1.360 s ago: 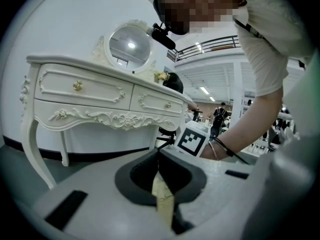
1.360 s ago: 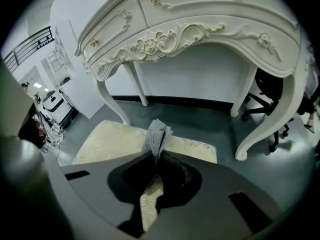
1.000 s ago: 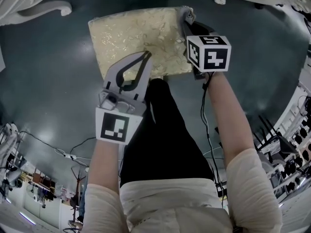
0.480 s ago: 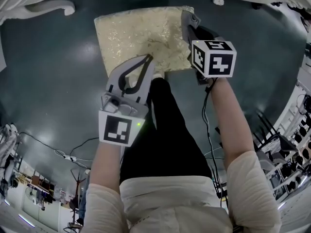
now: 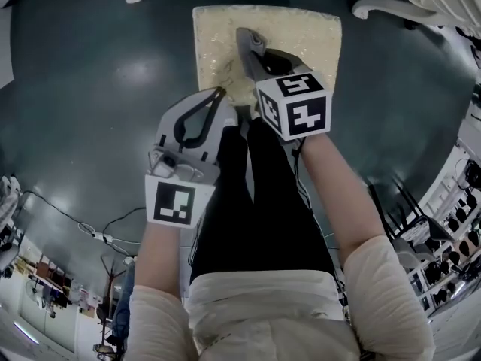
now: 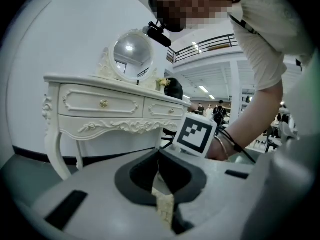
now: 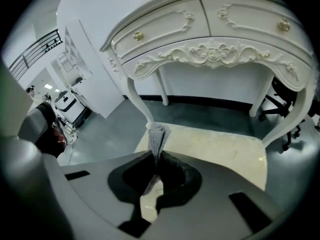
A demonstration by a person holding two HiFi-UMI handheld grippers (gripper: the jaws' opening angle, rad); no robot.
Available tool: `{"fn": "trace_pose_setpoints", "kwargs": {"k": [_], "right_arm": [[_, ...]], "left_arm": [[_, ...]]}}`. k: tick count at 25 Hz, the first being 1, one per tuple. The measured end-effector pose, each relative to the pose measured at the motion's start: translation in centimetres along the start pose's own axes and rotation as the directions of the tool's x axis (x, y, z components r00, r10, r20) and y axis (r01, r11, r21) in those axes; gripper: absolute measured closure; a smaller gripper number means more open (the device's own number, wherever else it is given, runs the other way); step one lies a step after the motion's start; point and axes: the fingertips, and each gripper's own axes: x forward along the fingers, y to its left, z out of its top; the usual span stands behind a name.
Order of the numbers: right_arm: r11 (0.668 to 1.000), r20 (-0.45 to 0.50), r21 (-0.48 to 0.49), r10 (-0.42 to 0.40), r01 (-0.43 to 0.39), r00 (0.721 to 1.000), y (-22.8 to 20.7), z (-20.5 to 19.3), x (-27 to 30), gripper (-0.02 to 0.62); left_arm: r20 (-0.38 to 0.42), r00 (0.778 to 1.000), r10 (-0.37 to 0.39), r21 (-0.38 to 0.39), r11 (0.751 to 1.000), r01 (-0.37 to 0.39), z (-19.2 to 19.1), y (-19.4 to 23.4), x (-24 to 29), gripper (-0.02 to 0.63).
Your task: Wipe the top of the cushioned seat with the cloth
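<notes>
**Right gripper** (image 5: 254,55): jaws clamped on a grey cloth (image 7: 157,136), whose free end sticks out past the tips. The cream cushioned seat (image 5: 308,40) lies directly below and ahead of this gripper. Whether the cloth touches it cannot be told. Beyond the seat stands a white carved dressing table (image 7: 215,29) on curved legs.

**Left gripper** (image 5: 220,92): jaws pressed together on nothing, with the tips at the seat's edge, just left of the right gripper.

**Surroundings:** below both grippers is a dark glossy floor (image 5: 90,111) with lamp reflections.
</notes>
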Motion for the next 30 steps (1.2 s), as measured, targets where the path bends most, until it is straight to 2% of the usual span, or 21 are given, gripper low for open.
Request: {"fn": "trace_pose_setpoints", "kwargs": {"k": [5,12,18,30], "right_arm": [[0.998,-0.024,-0.011,0.057,-0.057,0.998,5.5,-0.4,3.0,0.568],[0.997,-0.077,-0.014,0.072,-0.073,0.994,8.2,-1.6,6.5,0.568],[0.996,-0.090,0.017,0.086,-0.084,0.992,7.4,-2.8,7.5,0.568],[0.996,-0.084,0.060,0.067,-0.062,0.994,2.4,-3.6,5.6,0.568]], "left_arm": [[0.014,0.998,0.057,-0.022,0.998,-0.057,-0.8,3.0,-3.6,0.604],[0.015,0.995,0.102,-0.051,0.994,-0.101,-2.5,5.1,-5.7,0.604],[-0.005,0.994,0.114,-0.073,0.991,-0.114,-3.6,5.0,-5.6,0.603],[-0.019,0.998,0.066,-0.063,0.996,-0.067,-2.7,2.2,-2.0,0.604]]}}
